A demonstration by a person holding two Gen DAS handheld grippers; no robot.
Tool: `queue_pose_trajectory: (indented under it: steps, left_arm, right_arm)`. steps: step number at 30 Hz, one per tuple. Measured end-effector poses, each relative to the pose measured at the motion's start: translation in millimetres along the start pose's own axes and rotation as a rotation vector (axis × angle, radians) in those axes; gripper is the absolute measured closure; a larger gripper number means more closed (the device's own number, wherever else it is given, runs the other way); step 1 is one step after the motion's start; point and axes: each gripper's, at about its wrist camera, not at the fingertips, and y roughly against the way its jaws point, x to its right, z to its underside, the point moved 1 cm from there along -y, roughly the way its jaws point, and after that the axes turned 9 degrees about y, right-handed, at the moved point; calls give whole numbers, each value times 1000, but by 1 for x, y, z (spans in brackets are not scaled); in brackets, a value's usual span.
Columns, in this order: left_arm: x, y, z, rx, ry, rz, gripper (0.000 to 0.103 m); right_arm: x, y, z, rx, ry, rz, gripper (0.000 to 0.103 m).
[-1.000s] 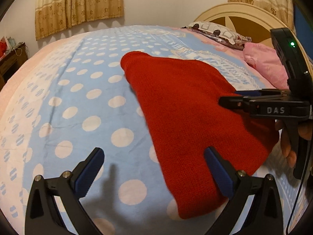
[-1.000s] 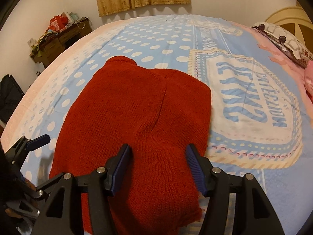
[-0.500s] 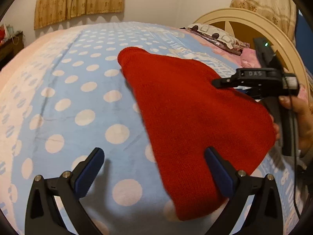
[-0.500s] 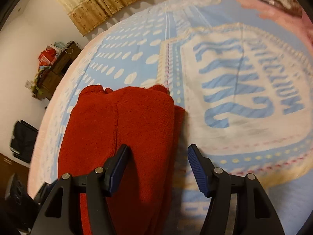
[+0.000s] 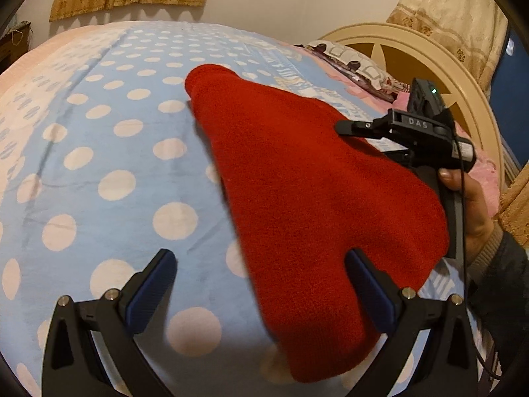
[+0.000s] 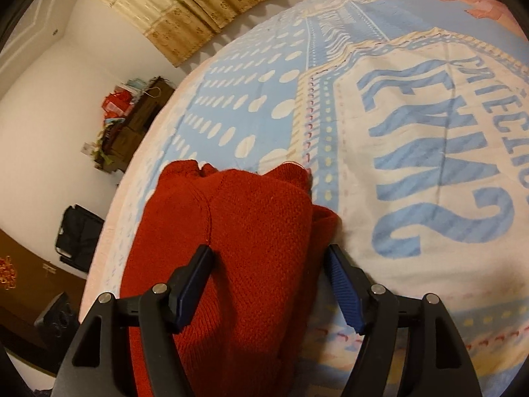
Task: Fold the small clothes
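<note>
The red knitted garment (image 5: 307,192) lies on the bed, on the blue bedspread with white dots (image 5: 109,152), its far end narrow and rounded, its near end broad; from the right wrist view it (image 6: 251,231) shows a doubled layer, one thick fold lying over another with a lower edge peeping out on the side nearest the big printed lettering (image 6: 439,139); so some folding looks done already, though I cannot tell how many folds, nor what sort of garment it is.

The left gripper (image 5: 261,291) hangs over the near edge with its jaws spread wide; one blue pad sits over the bedspread, the other over the red knit, and nothing is pinched between them.

The right gripper (image 6: 269,284), held by a hand (image 5: 469,205) in a dark sleeve, sits low over the garment's other side; its jaws are opening, the folded knit lying between them but the pads not pressing on it, so it looks to me like a letting-go.

What is left, I'd judge: perhaps one more fold to shorten the long shape, and a smoothing of the uneven edges near the lettering; no other clothes show on the bed.
</note>
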Motion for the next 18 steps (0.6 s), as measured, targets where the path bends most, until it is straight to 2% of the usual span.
queue_pose_trajectory:
  steps: [8,12,15,18]
  left_arm:
    - [1,-3,-3,-18,9,69,0]
    - [2,-5,-4,-28,9,90,0]
    - [4,-7,-4,-38,10,109,0]
    - [5,-8,-5,-42,3,129,0]
  right_arm:
    - [21,7,0,50,-83,-61,35]
    - [0,-6,1,0,-17,-113,35]
    - [-11,-16,2,-7,23,-107,36]
    - [-8,-19,2,5,-3,-121,52]
